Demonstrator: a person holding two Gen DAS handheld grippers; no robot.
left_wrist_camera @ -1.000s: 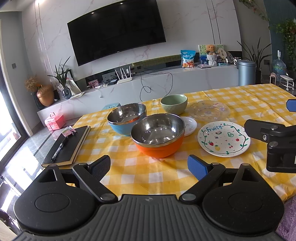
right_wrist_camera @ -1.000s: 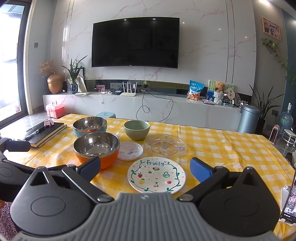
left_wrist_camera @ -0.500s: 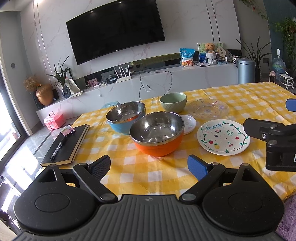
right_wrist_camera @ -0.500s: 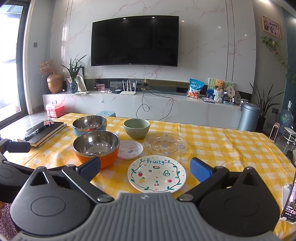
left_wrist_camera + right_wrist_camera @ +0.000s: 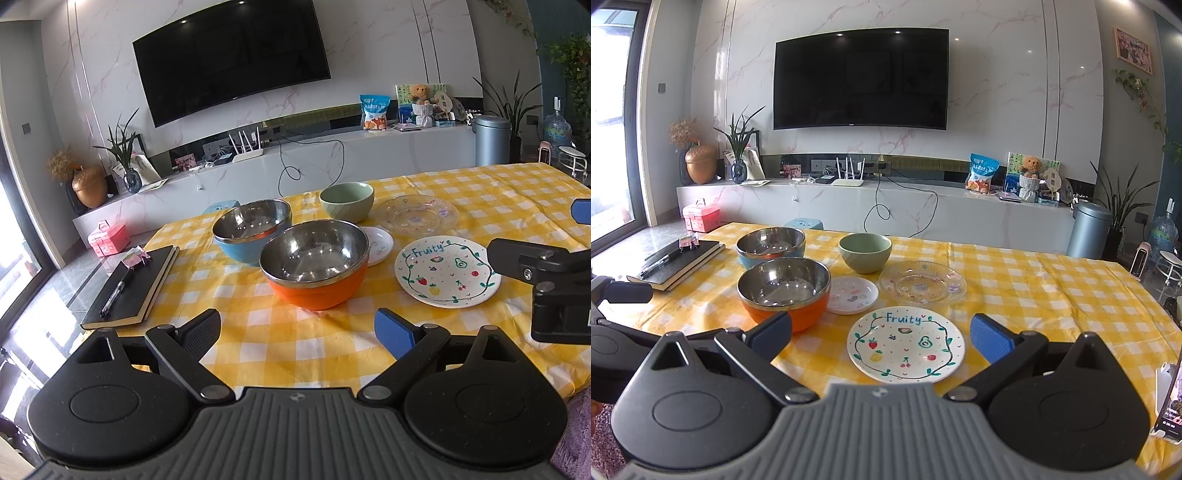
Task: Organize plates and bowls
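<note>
Left gripper [image 5: 297,330] and right gripper [image 5: 881,334], jaws apart and empty, at the table's [image 5: 1034,295] near edge; orange bowl [image 5: 316,269] beside Fruity plate [image 5: 906,344].

Black left tool [image 5: 297,328] and right tool [image 5: 881,334], blue pads, ribbed grey housing

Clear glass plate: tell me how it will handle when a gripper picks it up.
The clear glass plate looks rigid and probably fragile, being thin, see-through glass. Its glossy scalloped rim likely slips between flat pads. It lies flat on the checked tablecloth, so getting a finger under the edge may be awkward.
</note>
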